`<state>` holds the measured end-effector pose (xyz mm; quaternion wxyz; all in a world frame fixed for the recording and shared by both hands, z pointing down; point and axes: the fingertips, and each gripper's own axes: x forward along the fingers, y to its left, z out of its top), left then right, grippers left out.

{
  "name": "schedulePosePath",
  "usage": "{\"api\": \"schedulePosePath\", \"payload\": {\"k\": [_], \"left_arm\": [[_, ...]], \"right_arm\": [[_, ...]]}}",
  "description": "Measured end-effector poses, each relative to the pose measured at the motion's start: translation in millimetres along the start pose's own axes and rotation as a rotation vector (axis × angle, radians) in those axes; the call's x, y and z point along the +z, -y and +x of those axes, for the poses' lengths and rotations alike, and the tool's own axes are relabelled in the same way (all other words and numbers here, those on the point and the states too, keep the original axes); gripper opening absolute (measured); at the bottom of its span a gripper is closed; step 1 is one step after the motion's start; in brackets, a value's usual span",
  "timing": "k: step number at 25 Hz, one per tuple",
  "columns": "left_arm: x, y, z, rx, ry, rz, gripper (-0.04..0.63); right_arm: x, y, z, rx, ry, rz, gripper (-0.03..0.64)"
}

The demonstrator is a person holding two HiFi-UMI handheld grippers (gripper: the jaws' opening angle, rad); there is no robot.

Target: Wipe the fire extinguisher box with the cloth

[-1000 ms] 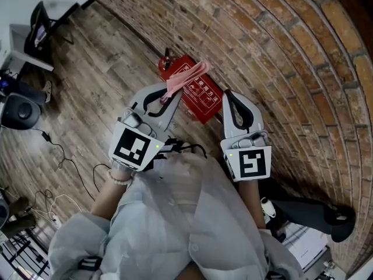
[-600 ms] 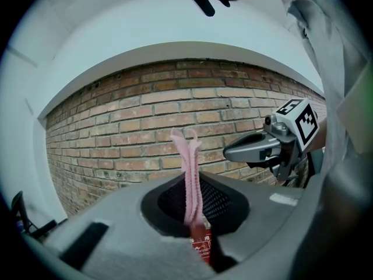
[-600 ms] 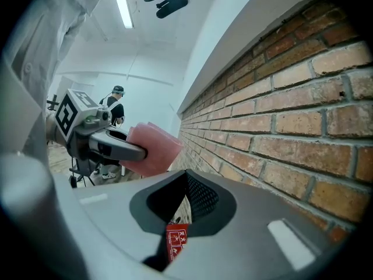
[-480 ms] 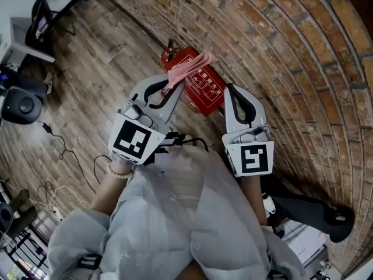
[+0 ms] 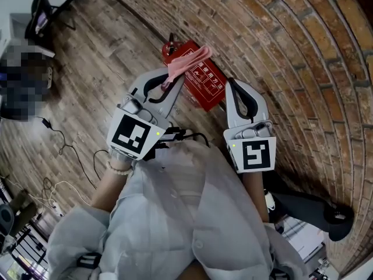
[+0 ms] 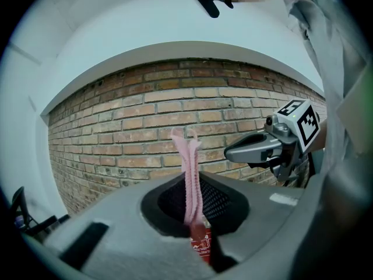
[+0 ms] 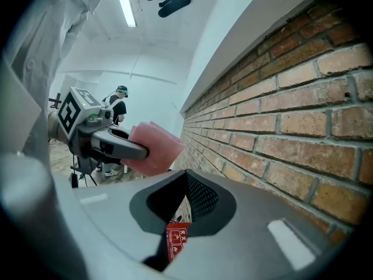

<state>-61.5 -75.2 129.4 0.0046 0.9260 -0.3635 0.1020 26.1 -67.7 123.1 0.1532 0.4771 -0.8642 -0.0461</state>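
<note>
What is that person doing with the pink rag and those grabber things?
A person is standing by a brick wall with a grabber tool in each hand. The left gripper is pinching a pink cloth and holding it out over the red fire extinguisher box, which sits on the wooden floor by the wall. The right gripper is shut and holds nothing. I can't tell whether the cloth is touching the box.

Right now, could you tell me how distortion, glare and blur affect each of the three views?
Head view: wide-angle, so the wall bows in arcs; the cloth is sharp. Left gripper view: strong fisheye, with dark corners and curved brick courses. Right gripper view: the ceiling light glares, and the near bricks loom large.
</note>
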Motion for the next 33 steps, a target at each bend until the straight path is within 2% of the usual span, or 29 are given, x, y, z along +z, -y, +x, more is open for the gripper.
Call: {"api": "schedulePosePath", "payload": {"k": [33], "left_arm": [[-4,2,-1,-0.004,-0.004,-0.011,0.011]], "right_arm": [[-5,-11,5,0.033,-0.014,-0.002,0.003]]}}
